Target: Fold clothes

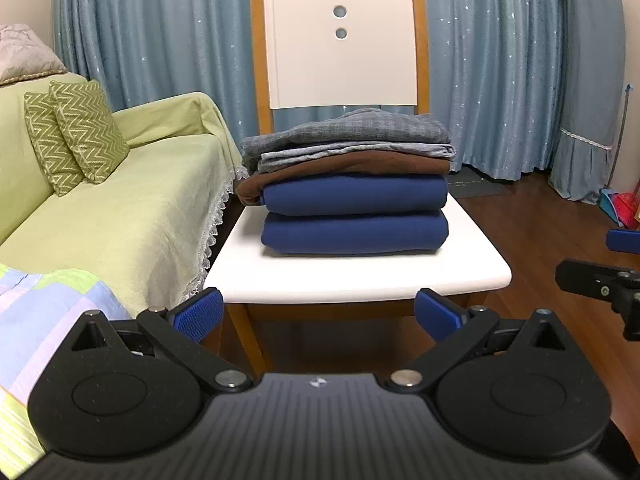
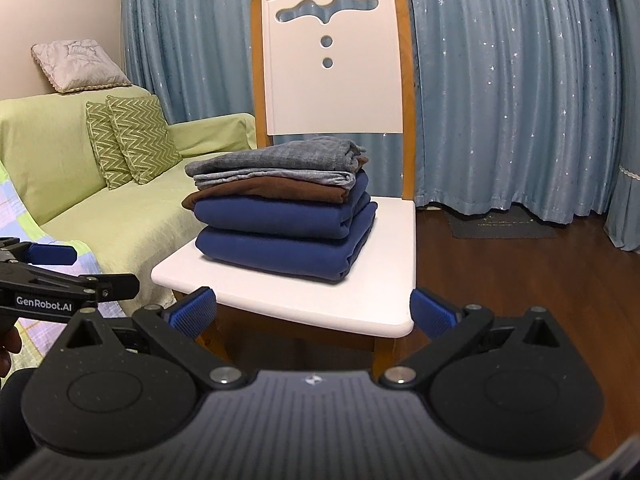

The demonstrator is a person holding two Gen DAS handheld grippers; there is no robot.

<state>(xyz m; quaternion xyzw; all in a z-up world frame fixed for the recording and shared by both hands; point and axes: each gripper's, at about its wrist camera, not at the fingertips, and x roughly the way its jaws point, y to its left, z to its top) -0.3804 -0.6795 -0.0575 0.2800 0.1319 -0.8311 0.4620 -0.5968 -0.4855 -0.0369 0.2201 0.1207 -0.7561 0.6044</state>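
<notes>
A stack of folded clothes rests on the white seat of a chair: two thick navy folds at the bottom, a brown garment over them, grey fabric on top. My left gripper hangs open in front of the seat's near edge, holding nothing. My right gripper is likewise open and empty, a little right of the left one. The right gripper's arm shows at the right edge of the left wrist view, and the left gripper's arm at the left edge of the right wrist view.
A green-covered sofa with two zigzag cushions stands left of the chair. A pastel patchwork cloth lies at the near left. Blue curtains hang behind. Dark wood floor spreads to the right, with a small mat.
</notes>
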